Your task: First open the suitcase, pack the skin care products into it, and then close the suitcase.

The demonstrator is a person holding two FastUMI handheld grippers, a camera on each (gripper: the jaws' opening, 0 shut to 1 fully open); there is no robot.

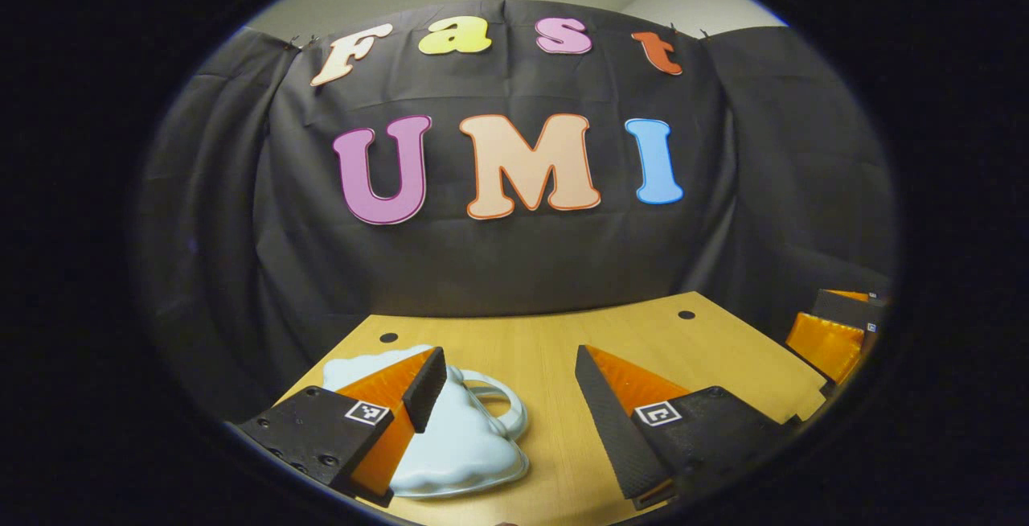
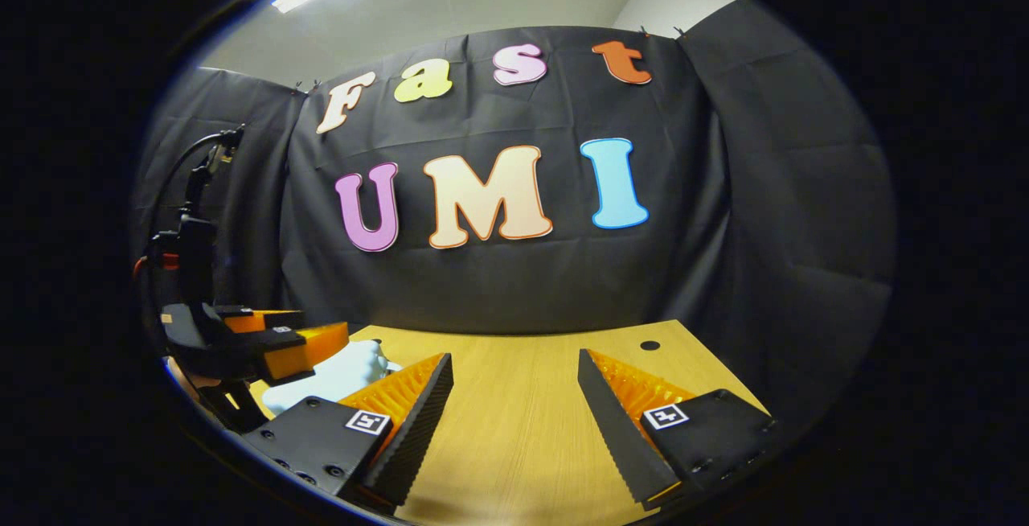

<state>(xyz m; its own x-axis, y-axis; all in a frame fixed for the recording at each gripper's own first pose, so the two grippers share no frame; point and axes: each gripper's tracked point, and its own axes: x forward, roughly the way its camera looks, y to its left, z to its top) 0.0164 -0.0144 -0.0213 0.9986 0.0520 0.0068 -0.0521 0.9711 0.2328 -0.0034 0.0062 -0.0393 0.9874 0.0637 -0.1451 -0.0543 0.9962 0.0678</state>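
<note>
On the table (image 1: 555, 349), left side: the case (image 1: 458, 437), pale blue, cloud-shaped, lies flat and closed, handle (image 1: 502, 405) pointing right; long axis runs roughly near-to-far. Left gripper (image 1: 510, 393) is wide open, holding nothing, its left finger over the case. Right gripper (image 2: 514, 397) is wide open and empty above bare wood, well right of the case (image 2: 338, 377).

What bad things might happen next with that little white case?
The suitcase is smooth and rounded, and looks shut, so the open left gripper might slip off when it tries to open it. The case lies near the table edge, so a push might slide it off. The right gripper is close and might bump the left one.
</note>
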